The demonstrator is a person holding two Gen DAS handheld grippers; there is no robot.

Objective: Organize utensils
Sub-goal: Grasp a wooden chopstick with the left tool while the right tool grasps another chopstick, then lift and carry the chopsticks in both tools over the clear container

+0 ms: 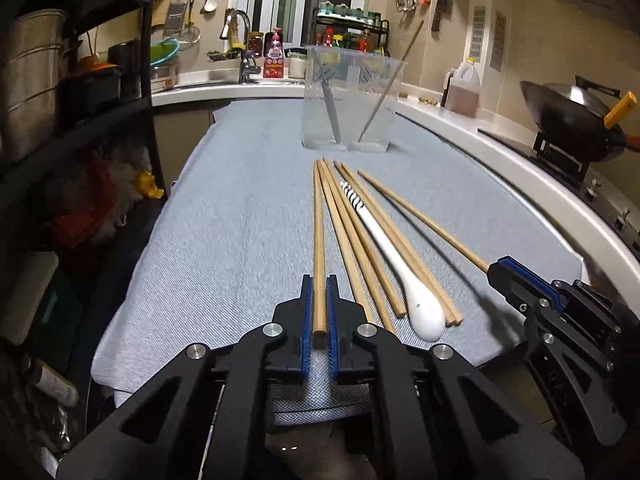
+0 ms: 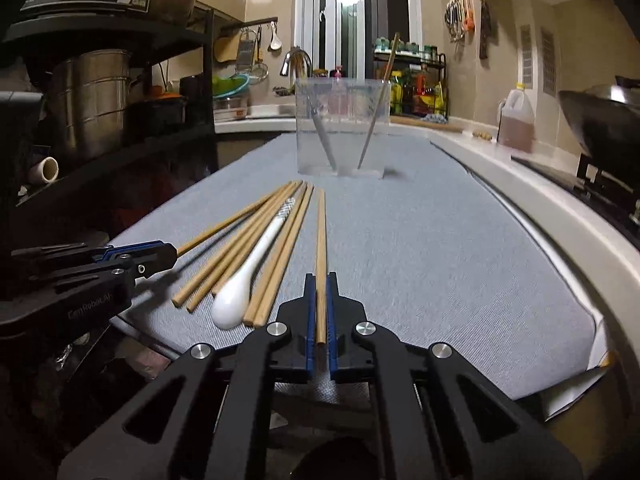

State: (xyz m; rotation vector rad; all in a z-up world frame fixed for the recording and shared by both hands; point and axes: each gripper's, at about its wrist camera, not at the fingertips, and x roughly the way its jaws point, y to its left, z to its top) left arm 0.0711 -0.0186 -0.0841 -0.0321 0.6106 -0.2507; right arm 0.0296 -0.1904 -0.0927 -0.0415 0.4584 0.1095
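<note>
"CenRobot AI" on left gripper (image 2: pixel 175 255) body, partly legible

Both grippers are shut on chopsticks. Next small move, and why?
Probably lift both chopsticks off the cloth and carry them toward the clear holder. The left gripper is clamped on the leftmost chopstick, the right gripper on the rightmost chopstick, each near its end. The holder already has a chopstick standing in its right side.

Seven loose wooden chopsticks (image 1: pixel 319 240), one white spoon (image 1: pixel 424 312), one clear holder (image 1: pixel 352 80) with two utensils (image 1: pixel 332 112) inside
</note>
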